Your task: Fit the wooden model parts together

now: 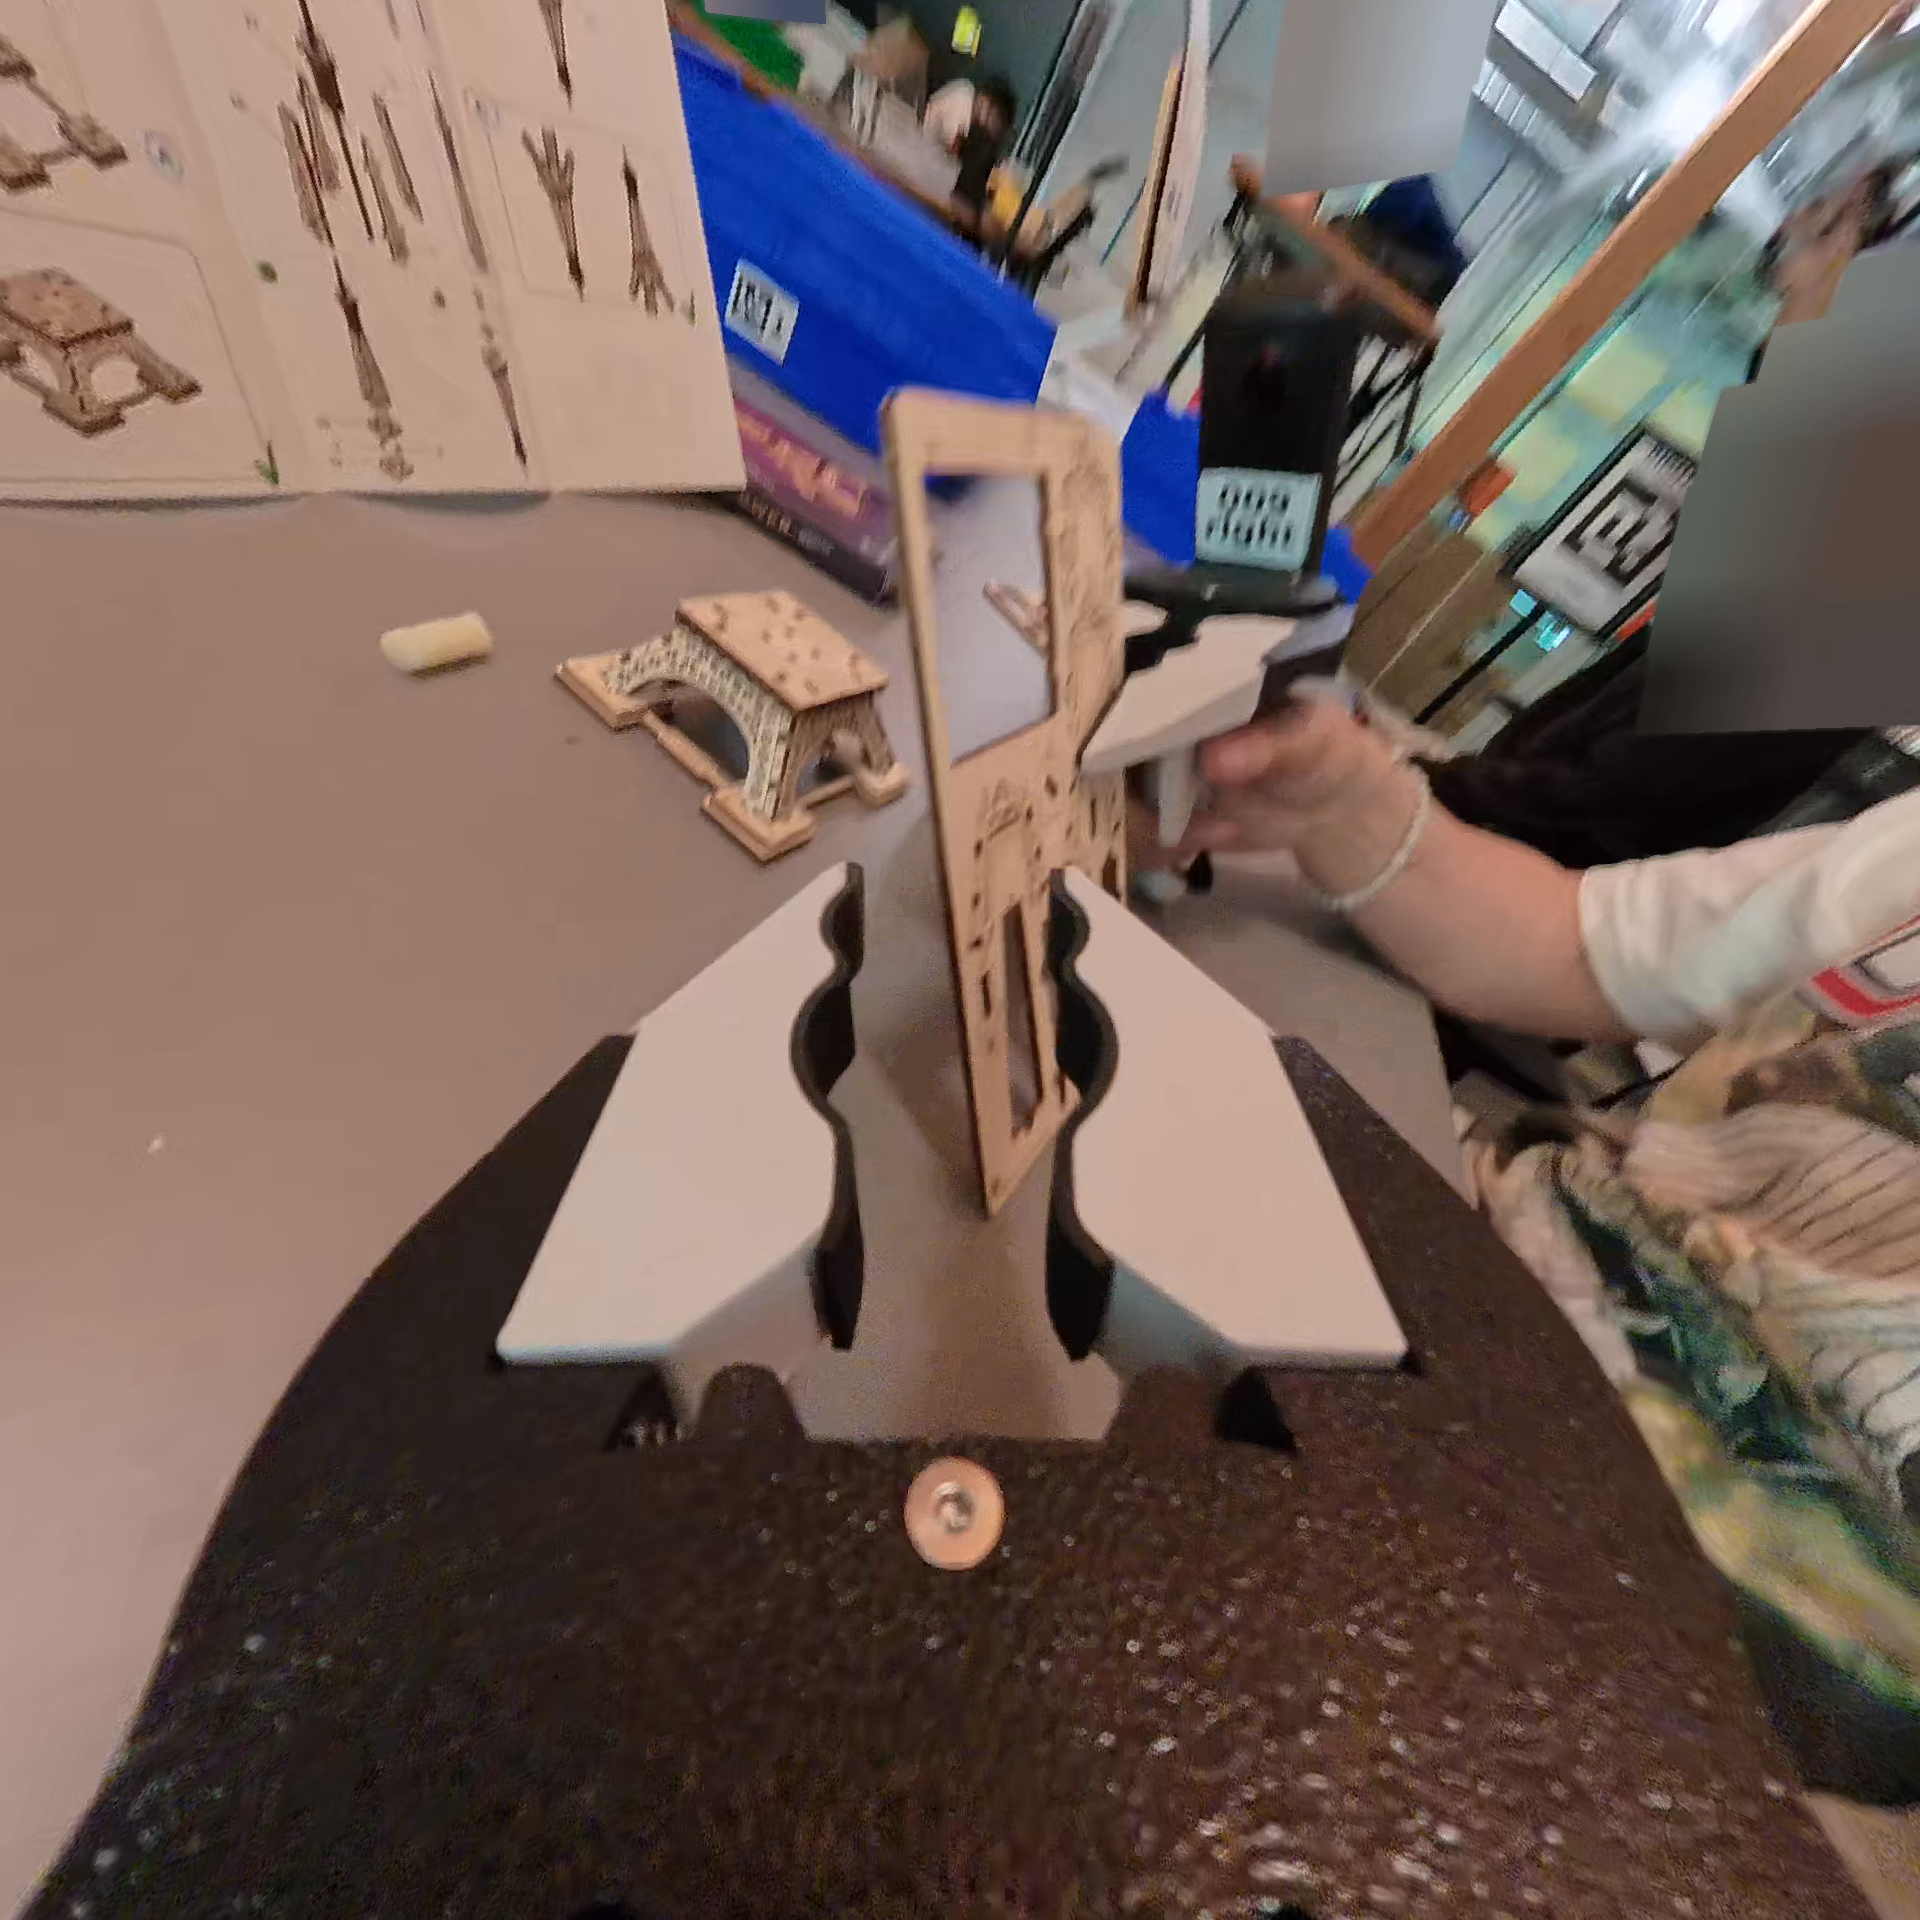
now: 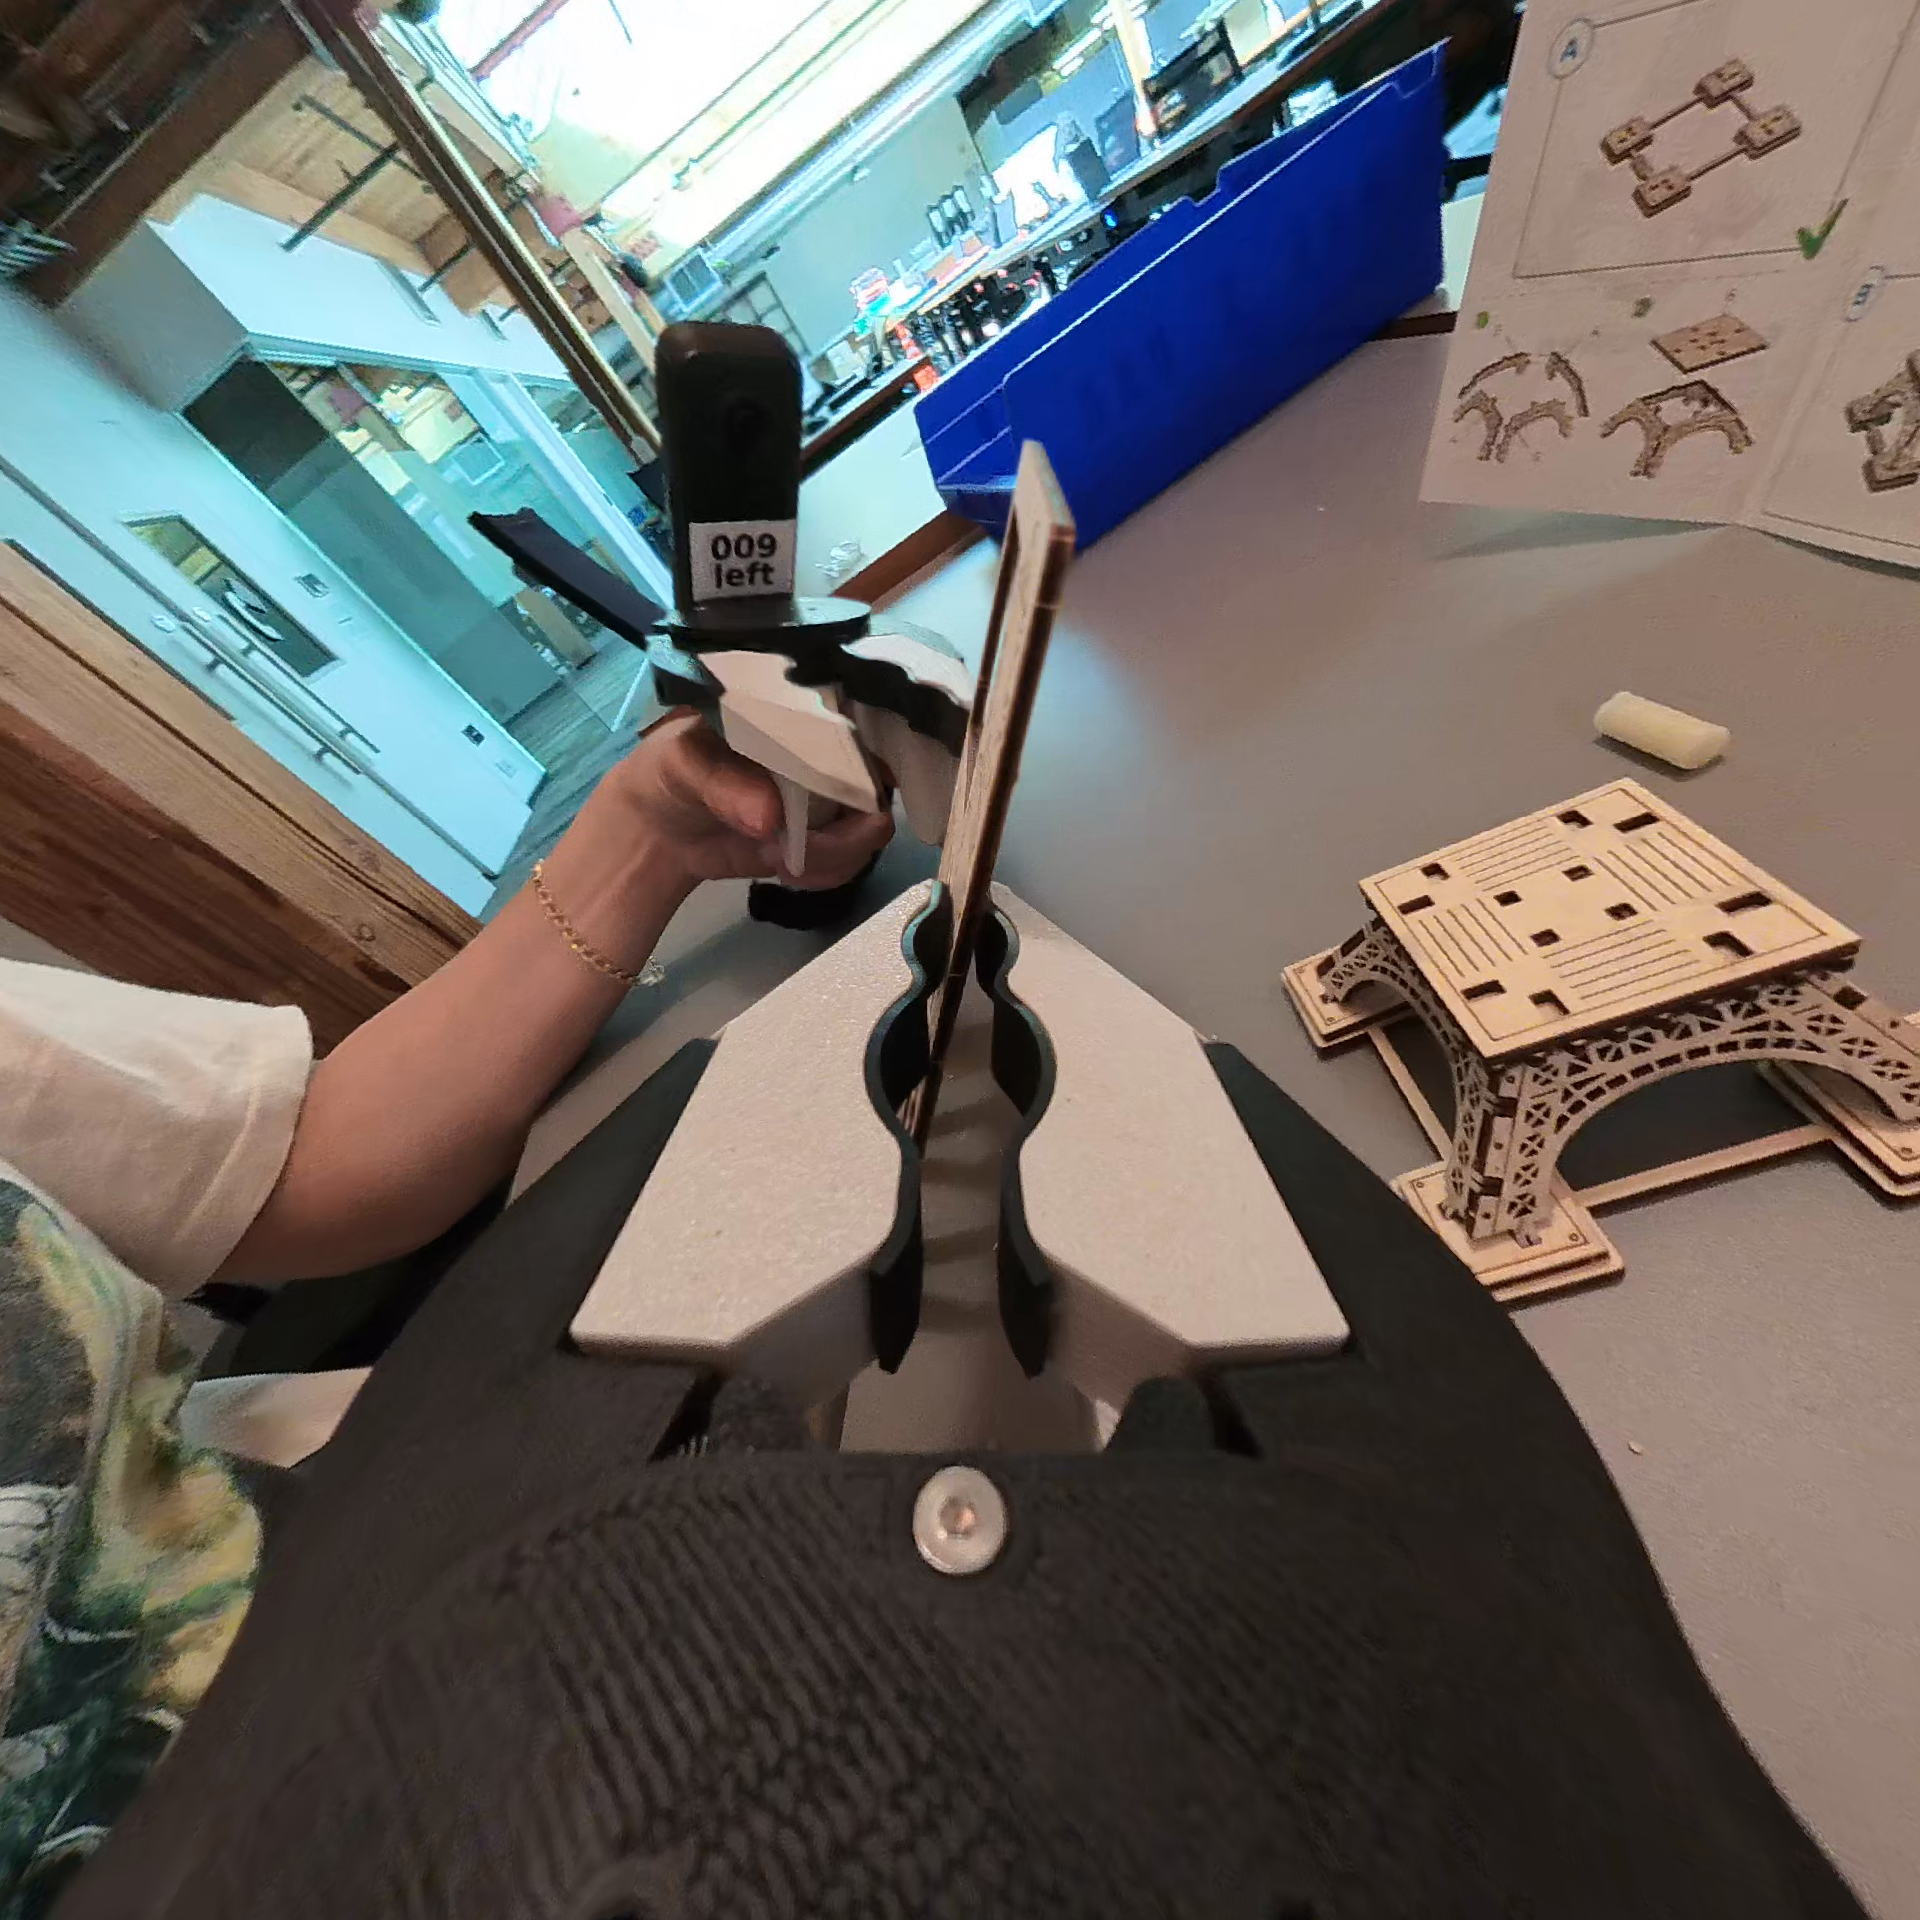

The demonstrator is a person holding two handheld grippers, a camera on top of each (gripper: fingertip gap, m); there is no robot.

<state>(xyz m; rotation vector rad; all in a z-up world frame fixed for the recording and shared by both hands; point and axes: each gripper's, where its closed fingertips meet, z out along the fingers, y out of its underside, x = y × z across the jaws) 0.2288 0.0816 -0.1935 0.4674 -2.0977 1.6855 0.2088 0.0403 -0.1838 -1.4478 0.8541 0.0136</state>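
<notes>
grey table [image 2: 1351,644] (workshop bkgd) | tower base [image 2: 1590,997] | R gripper [image 2: 961,935] pinches wooden sheet [image 2: 1013,665] | L gripper [image 1: 956,904] spread

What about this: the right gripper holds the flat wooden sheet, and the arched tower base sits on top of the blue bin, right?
Not quite. The arched tower base stands on the grey table, not on the blue bin; the right wrist view shows it. The right gripper does hold the flat wooden sheet.

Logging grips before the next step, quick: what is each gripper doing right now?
Left gripper: open around the wooden sheet, pads apart.
Right gripper: shut on the wooden sheet's edge.
</notes>
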